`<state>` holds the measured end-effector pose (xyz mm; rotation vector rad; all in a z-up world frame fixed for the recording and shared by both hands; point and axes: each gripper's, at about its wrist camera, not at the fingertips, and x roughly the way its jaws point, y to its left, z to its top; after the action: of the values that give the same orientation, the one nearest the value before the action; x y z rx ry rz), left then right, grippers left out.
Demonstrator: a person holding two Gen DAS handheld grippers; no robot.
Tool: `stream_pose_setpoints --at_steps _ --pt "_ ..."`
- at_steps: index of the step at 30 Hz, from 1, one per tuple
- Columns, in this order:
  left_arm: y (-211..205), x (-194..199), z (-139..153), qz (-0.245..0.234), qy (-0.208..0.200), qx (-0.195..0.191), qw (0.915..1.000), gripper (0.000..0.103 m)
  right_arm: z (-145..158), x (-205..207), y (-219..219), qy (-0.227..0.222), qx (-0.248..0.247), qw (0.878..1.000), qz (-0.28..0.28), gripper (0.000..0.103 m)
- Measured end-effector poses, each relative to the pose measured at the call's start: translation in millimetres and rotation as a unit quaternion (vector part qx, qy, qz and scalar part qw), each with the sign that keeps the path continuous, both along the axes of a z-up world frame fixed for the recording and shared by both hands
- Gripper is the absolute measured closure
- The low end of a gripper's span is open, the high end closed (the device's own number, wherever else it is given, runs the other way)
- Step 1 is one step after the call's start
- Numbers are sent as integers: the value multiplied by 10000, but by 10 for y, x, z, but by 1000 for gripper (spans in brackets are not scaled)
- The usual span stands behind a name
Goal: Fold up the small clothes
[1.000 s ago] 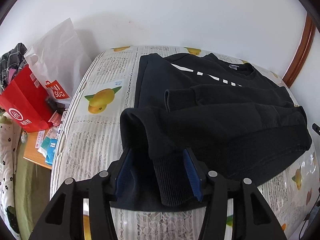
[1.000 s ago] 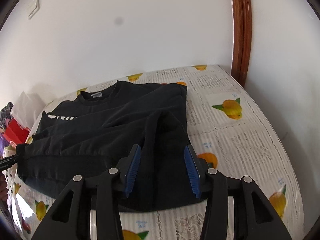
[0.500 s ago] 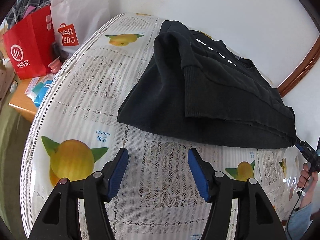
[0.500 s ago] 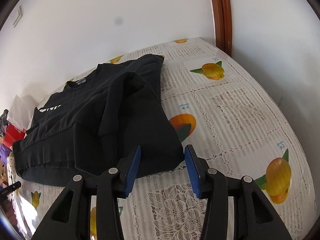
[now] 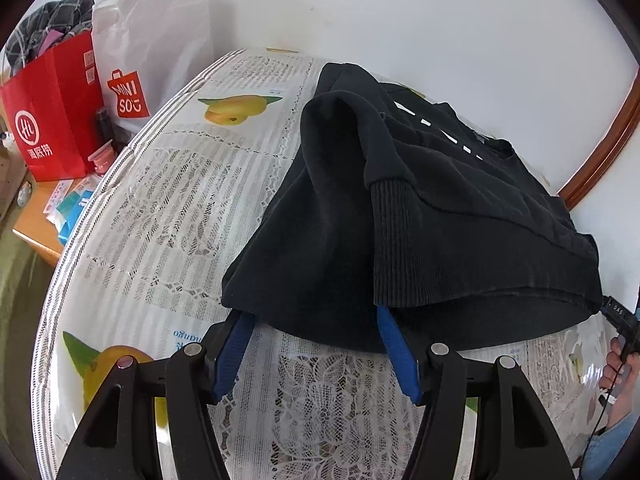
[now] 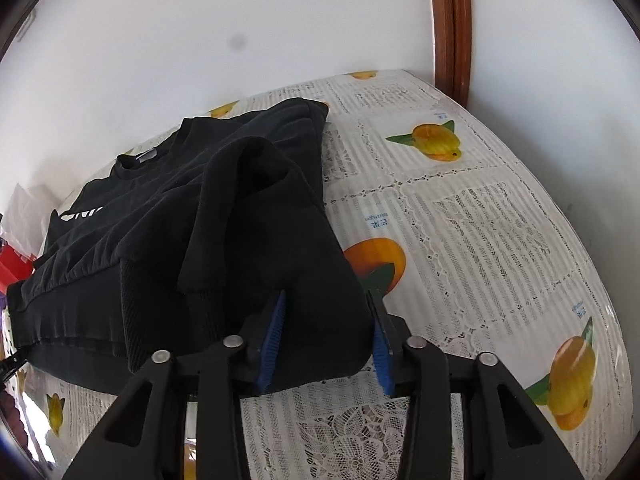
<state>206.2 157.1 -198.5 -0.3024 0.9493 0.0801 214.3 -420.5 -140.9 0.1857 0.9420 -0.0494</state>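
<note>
A black sweatshirt [image 5: 420, 208] with white lettering lies on the table, both sleeves folded in over its body. My left gripper [image 5: 310, 316] stands open at the near hem. Its tips are tucked under the hem's left corner and beside the ribbed cuff [image 5: 396, 240]; the pads do not press. In the right wrist view the sweatshirt [image 6: 208, 216] spreads to the left. My right gripper [image 6: 326, 300] straddles the hem's right corner. Its jaws are closing, and bunched cloth fills the gap between the blue pads.
The table [image 5: 160, 200] wears a lace cloth printed with fruit. A red bag [image 5: 52, 120] and a white shopping bag [image 5: 152, 52] stand beyond its left edge above a cluttered side table [image 5: 36, 232]. A hand [image 5: 618, 364] shows at the right. A wooden door frame [image 6: 452, 28] stands behind.
The left gripper let go of the sleeve, drew back, then came down with its tips at the hem. The right gripper sank onto the hem's right corner and its jaws narrowed.
</note>
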Motion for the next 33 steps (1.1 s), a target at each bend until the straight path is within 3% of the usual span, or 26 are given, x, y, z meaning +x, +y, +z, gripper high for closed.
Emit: stream_pose_setpoints --at_steps 2,4,7,23,28,33 --pt "-34 9 2 28 6 154 9999 52 21 -14 60 -82 -207 9998 -9 77" --pt "-18 -6 7 7 -66 25 10000 78 39 -30 93 -135 -298 9995 -4 82" --pt "19 -35 9 -15 -72 -200 9998 84 68 -75 67 -154 -193 9997 10 84" --pt "-183 -640 102 -14 -34 201 9998 83 103 -705 108 -36 -252 9996 95 84" --pt "-225 -721 67 -49 -83 557 9984 77 150 -916 185 -28 -527 9985 115 75" --pt "-224 -757 31 -53 -170 707 9973 73 198 -1153 290 -301 -931 9951 110 66"
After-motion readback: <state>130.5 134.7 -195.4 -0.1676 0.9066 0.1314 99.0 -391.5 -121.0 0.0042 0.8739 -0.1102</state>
